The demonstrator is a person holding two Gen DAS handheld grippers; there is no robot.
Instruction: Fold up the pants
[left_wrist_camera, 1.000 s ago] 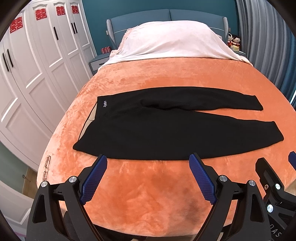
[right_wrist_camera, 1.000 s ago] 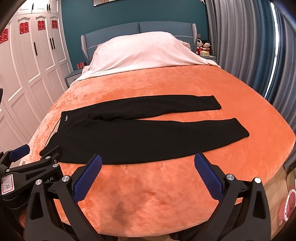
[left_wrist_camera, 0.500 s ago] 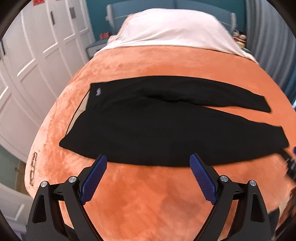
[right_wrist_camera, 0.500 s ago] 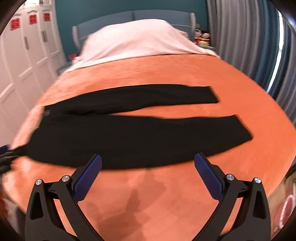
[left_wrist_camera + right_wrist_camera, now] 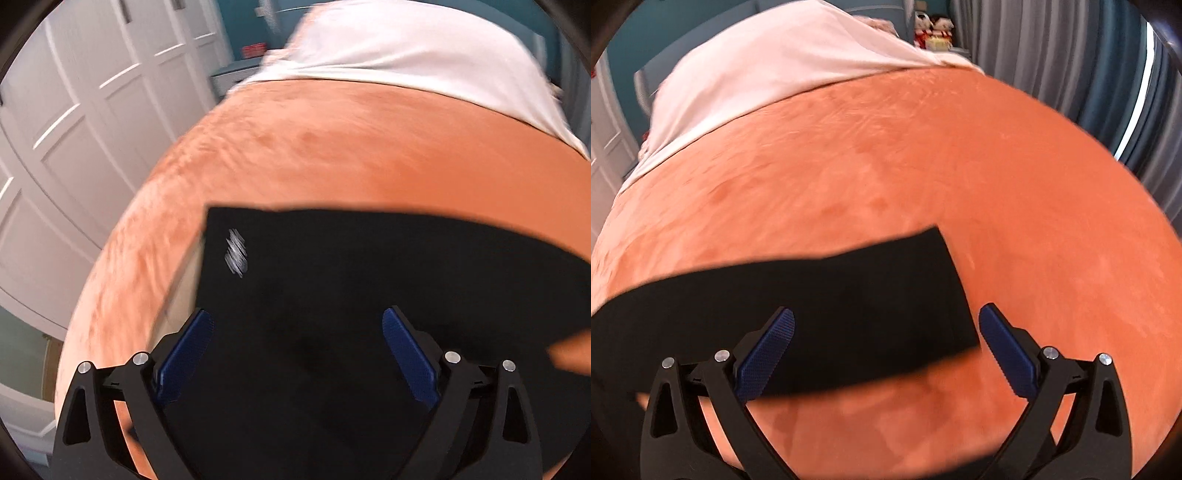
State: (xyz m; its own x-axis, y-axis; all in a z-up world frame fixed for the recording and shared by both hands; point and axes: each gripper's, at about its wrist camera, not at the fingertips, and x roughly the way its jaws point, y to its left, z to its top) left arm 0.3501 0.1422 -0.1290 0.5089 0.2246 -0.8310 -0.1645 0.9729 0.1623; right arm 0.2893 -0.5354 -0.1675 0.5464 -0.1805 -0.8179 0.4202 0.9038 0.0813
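Black pants lie flat on the orange bedspread (image 5: 332,147). In the left wrist view the waist end of the pants (image 5: 351,277), with a small white logo (image 5: 235,253), fills the lower frame. My left gripper (image 5: 297,350) is open and empty, low over the waist end. In the right wrist view the leg cuffs of the pants (image 5: 905,295) lie below centre. My right gripper (image 5: 886,350) is open and empty, low over the cuff end. Both views are blurred by motion.
White pillows under a pale cover (image 5: 775,66) lie at the head of the bed. White wardrobe doors (image 5: 74,129) stand close on the left. Grey curtains (image 5: 1071,74) hang on the right. The bedspread's near edge drops off below both grippers.
Both grippers have moved forward and down toward the pants, the left to the waist end, the right to the cuff end. Both stay open. The pants have not moved.
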